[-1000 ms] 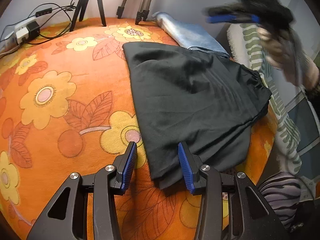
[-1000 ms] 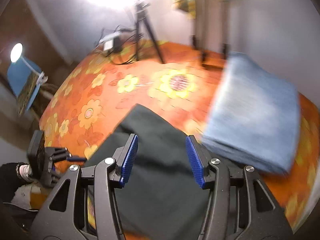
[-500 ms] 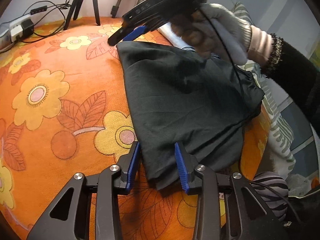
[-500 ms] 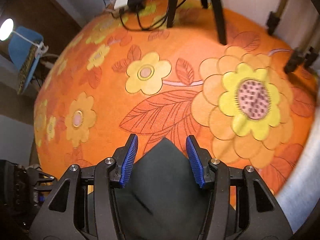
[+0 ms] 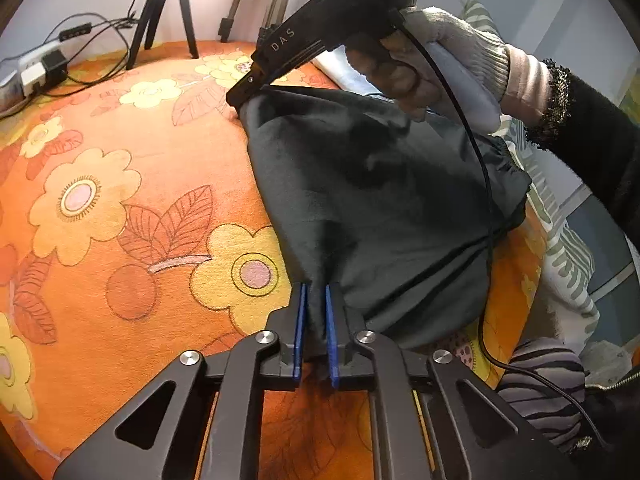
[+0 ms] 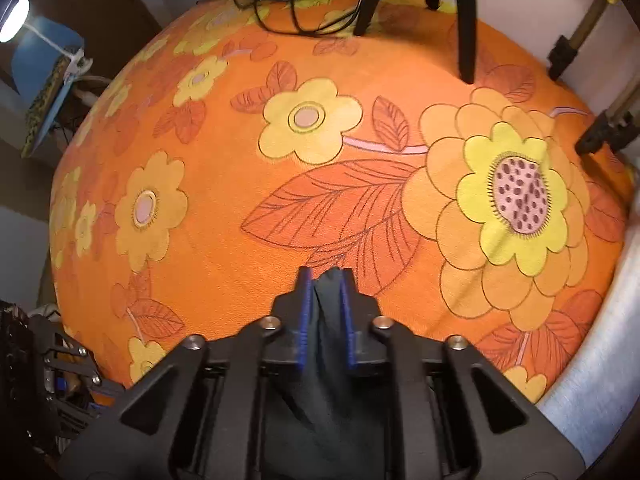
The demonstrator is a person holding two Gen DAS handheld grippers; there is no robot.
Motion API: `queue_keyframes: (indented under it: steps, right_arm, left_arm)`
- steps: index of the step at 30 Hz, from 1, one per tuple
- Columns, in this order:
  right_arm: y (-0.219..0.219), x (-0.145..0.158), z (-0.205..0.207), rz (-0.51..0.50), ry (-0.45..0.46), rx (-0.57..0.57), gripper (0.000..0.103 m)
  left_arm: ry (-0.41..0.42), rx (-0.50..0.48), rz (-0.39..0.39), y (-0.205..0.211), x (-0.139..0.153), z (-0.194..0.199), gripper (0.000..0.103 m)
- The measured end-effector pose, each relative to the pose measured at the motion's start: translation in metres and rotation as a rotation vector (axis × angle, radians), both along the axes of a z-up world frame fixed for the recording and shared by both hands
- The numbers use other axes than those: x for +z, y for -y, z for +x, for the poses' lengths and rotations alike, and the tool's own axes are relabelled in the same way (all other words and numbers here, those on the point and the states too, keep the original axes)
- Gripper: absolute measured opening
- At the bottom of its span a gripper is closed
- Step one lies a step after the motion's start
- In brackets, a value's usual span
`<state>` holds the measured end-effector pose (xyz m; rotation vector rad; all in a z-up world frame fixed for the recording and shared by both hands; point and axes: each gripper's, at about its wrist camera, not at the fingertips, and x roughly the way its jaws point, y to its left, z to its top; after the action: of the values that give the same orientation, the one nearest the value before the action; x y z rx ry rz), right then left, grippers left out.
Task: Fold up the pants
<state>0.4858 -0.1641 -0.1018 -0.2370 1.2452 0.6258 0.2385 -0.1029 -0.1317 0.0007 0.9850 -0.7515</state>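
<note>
Folded black pants [image 5: 372, 200] lie on the orange flowered cloth [image 5: 120, 208]. My left gripper [image 5: 315, 312] is shut on the near left corner of the pants. My right gripper [image 6: 325, 296] is shut on the far left corner, with black fabric [image 6: 326, 320] bunched between its blue pads. In the left wrist view the right gripper [image 5: 244, 94] reaches in from above, held by a white-gloved hand [image 5: 440, 64], with its tip at that far corner.
Tripod legs [image 5: 168, 12] and a power strip with cables [image 5: 32, 72] stand at the far edge. Folded blue jeans [image 5: 348, 76] lie behind the pants. A striped cloth [image 5: 560, 248] hangs off the right side. A lamp [image 6: 16, 20] shines at left.
Both grippers have closed on the left edge corners of the black pants. The right gripper came down from the air to the far corner; the left moved forward onto the near corner.
</note>
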Motion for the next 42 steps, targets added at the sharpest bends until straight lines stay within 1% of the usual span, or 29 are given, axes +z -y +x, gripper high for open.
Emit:
queue_keyframes:
  steps: [2,4,6,9,10,12,13,14,16,19,20,21,22,23,24,26,27,29,32,34,36,39,42]
  right_arm:
    - [0.005,0.007,-0.001,0.011,0.031,-0.025,0.008]
    - [0.013,0.012,0.003,0.043,0.036,-0.075,0.007]
    - [0.014,0.011,0.006,0.037,0.056,-0.110,0.007]
    - [0.014,0.002,0.013,0.046,0.038,-0.140,0.007]
    - [0.014,0.001,0.013,0.045,0.032,-0.144,0.008]
    - [0.020,0.010,0.012,0.068,0.046,-0.189,0.017]
    - [0.030,0.021,0.010,0.101,0.064,-0.223,0.029]
    - [0.038,0.032,0.007,0.122,0.088,-0.250,0.035]
    - [0.060,0.056,-0.003,0.157,0.134,-0.297,0.035]
    - [0.101,0.094,-0.037,0.208,0.191,-0.362,0.035]
    - [0.113,0.105,-0.050,0.216,0.212,-0.382,0.035]
    - [0.134,0.120,-0.070,0.224,0.240,-0.416,0.035]
    - [0.148,0.130,-0.085,0.230,0.257,-0.439,0.037]
    - [0.160,0.139,-0.098,0.233,0.271,-0.460,0.039]
    - [0.174,0.148,-0.114,0.234,0.289,-0.491,0.041]
    - [0.201,0.164,-0.147,0.230,0.318,-0.556,0.045]
    - [0.218,0.173,-0.170,0.227,0.341,-0.606,0.045]
    - [0.241,0.181,-0.197,0.224,0.362,-0.667,0.045]
    - [0.273,0.182,-0.240,0.194,0.372,-0.774,0.045]
    - [0.290,0.176,-0.266,0.179,0.360,-0.836,0.045]
    - [0.305,0.167,-0.289,0.192,0.349,-0.888,0.045]
    - [0.314,0.151,-0.315,0.221,0.334,-0.940,0.045]
    - [0.301,0.132,-0.332,0.241,0.321,-0.939,0.045]
  left_arm:
    - [0.015,-0.020,0.009,0.002,0.003,-0.006,0.005]
    - [0.036,-0.028,0.021,0.005,0.005,-0.013,0.005]
    - [0.030,-0.030,0.018,0.004,0.005,-0.016,0.005]
    - [-0.007,-0.028,0.015,0.001,0.000,-0.015,0.005]
    - [-0.014,-0.018,0.015,0.000,0.000,-0.014,0.005]
    - [-0.035,-0.011,0.000,-0.006,0.001,-0.013,0.005]
    - [-0.039,-0.007,-0.003,-0.009,0.003,-0.013,0.005]
    - [-0.037,-0.006,0.000,-0.011,0.006,-0.014,0.005]
    - [-0.029,-0.005,0.004,-0.013,0.012,-0.013,0.006]
    - [-0.017,0.013,-0.014,-0.017,0.022,-0.010,0.013]
    - [-0.010,0.024,-0.027,-0.019,0.026,-0.007,0.020]
    - [-0.002,0.033,-0.038,-0.021,0.029,-0.005,0.030]
    - [0.004,0.040,-0.048,-0.022,0.031,-0.002,0.035]
    - [0.003,0.046,-0.063,-0.023,0.033,0.001,0.043]
    - [-0.008,0.045,-0.080,-0.022,0.034,0.005,0.045]
    - [-0.016,0.049,-0.096,-0.020,0.034,0.014,0.045]
    - [-0.015,0.050,-0.100,-0.018,0.034,0.018,0.045]
    - [-0.010,0.049,-0.095,-0.014,0.032,0.027,0.046]
    - [-0.009,0.061,-0.088,-0.008,0.027,0.043,0.053]
    - [-0.028,0.079,-0.088,-0.003,0.021,0.056,0.053]
    - [-0.047,0.093,-0.089,-0.002,0.015,0.065,0.053]
    - [-0.077,0.104,-0.092,0.001,0.009,0.078,0.054]
    - [-0.088,0.109,-0.083,0.007,0.007,0.089,0.054]
